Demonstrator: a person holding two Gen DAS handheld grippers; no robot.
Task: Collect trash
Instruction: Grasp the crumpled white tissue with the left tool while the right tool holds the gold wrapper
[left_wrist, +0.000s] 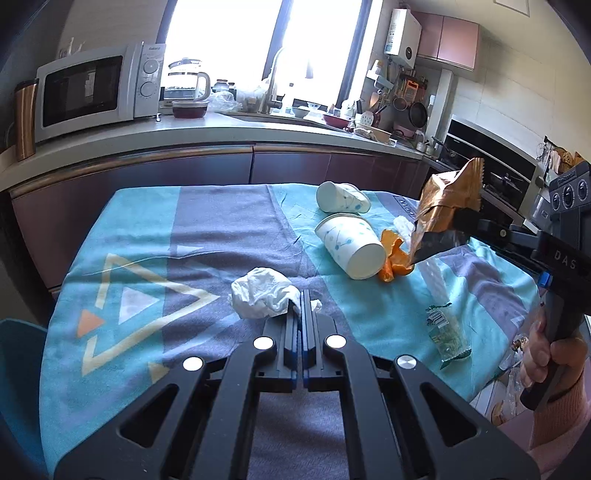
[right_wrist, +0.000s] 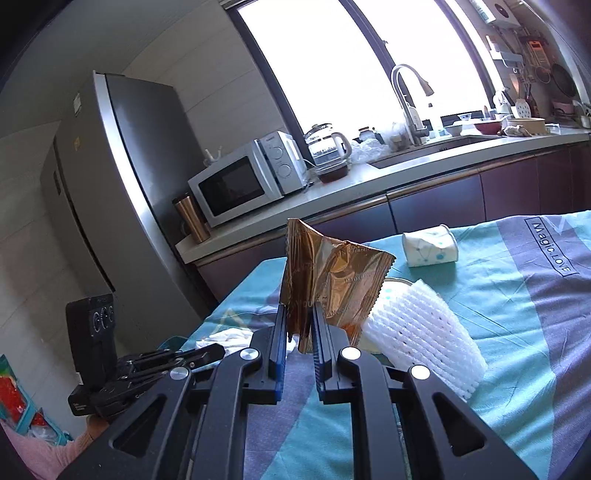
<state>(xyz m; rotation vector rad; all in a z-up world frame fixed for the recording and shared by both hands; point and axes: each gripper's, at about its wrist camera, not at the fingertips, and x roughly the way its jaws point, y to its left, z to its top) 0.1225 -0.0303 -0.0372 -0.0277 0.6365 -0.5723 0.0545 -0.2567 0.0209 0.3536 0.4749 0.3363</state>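
While the cloth (left_wrist: 207, 229) is scanned from its left edge, a triangle pattern is seen at nine o'clock in the left wrist view. A crumpled tissue (left_wrist: 264, 297) lies on the cloth at six o'clock of that view's centre, just ahead of the left gripper (left_wrist: 306, 306). Its jaws are pressed together, and a corner of the tissue appears to be caught between the tips, though the contact is partly hidden. Two paper cups are laid on their sides toward one o'clock: the far cup (left_wrist: 341, 197) and the near cup (left_wrist: 351, 245). Orange peel (left_wrist: 395, 258) is found touching the near cup's base, at three o'clock from it. A clear wrapper (left_wrist: 445, 332) lies flat at four o'clock, apart from the rest.

At two o'clock the gold wrapper (left_wrist: 441, 205) is held clear of the cloth by the right gripper (left_wrist: 436, 240), whose handle is gripped by a hand (left_wrist: 546, 354).

In the right wrist view the right gripper (right_wrist: 300, 325) is seen pinching the gold wrapper (right_wrist: 328, 280) at its lower edge, the jaws narrowed onto it. A white foam net (right_wrist: 421, 332) lies on the cloth at four o'clock from the wrapper, and one cup (right_wrist: 430, 245) at two o'clock.
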